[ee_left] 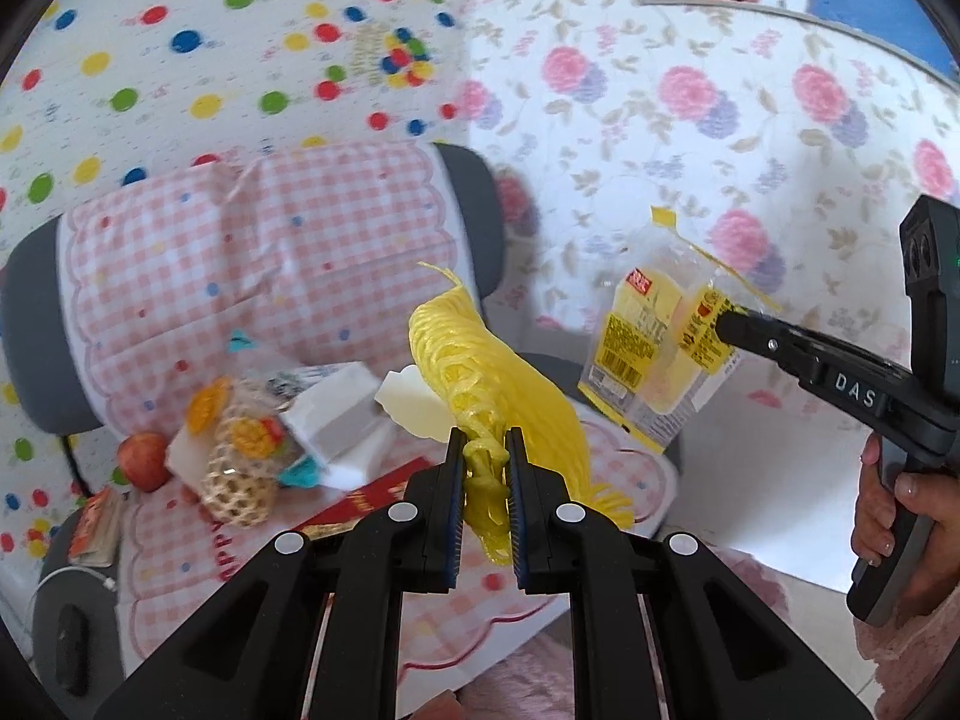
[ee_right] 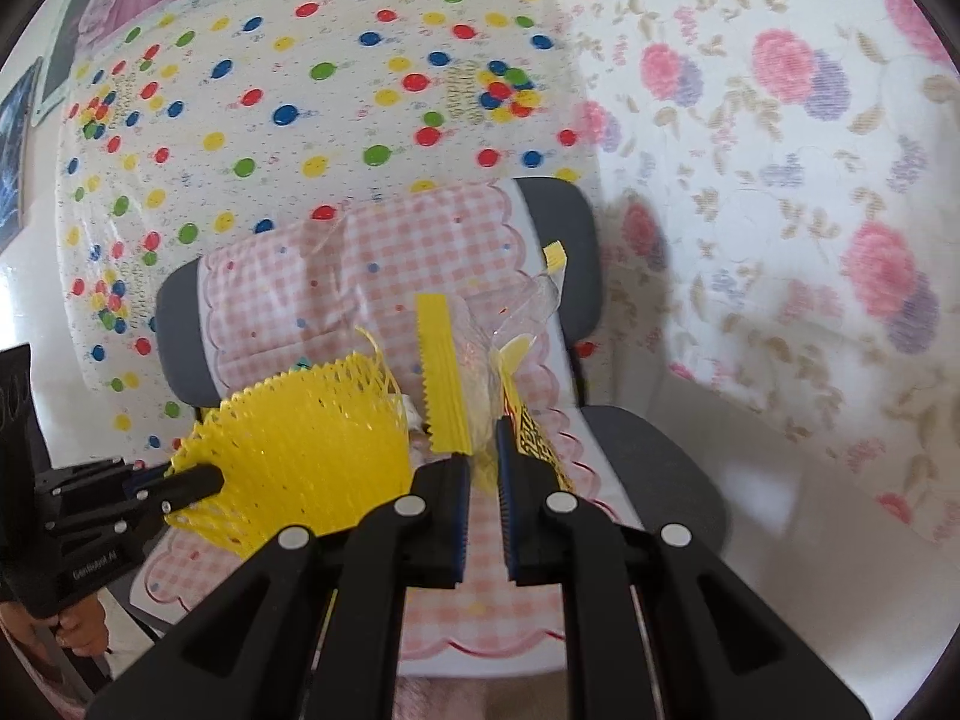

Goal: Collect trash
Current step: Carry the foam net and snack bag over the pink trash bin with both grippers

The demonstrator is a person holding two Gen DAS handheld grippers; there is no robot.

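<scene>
Behind everything we see two hanging cloths, one with coloured dots [ee_left: 180,60] and one with pink and purple flowers [ee_left: 720,120]. In front of them stands a grey chair [ee_left: 36,324] draped in a pink checked cover [ee_left: 252,252] with a scalloped edge.

Of the trash, the largest piece is the yellow foam net [ee_left: 480,372], a stretchy mesh sleeve with frayed strands at its ends. Our left tongs [ee_left: 486,468] are clenched on its twisted lower end, and it hangs lifted above the chair seat. From the right wrist view the net fans out wide at lower left.

Next comes the clear plastic wrapper [ee_left: 654,348], with yellow panels, a zigzag-cut yellow seal strip, a barcode and a small red label. Our right tongs [ee_right: 483,468] are pinched on its edge and hold it in the air to the right of the chair, near the floral cloth. Its printing is too blurred for us to read.

On the seat lie white foam blocks [ee_left: 336,414], a crocheted mesh bag [ee_left: 240,468], a red booklet [ee_left: 366,501] and an apple [ee_left: 143,461].

The right tool's body reads "DAS" in the left wrist view; the left tool's label may say "GenRobot.AI", though it is small.
</scene>
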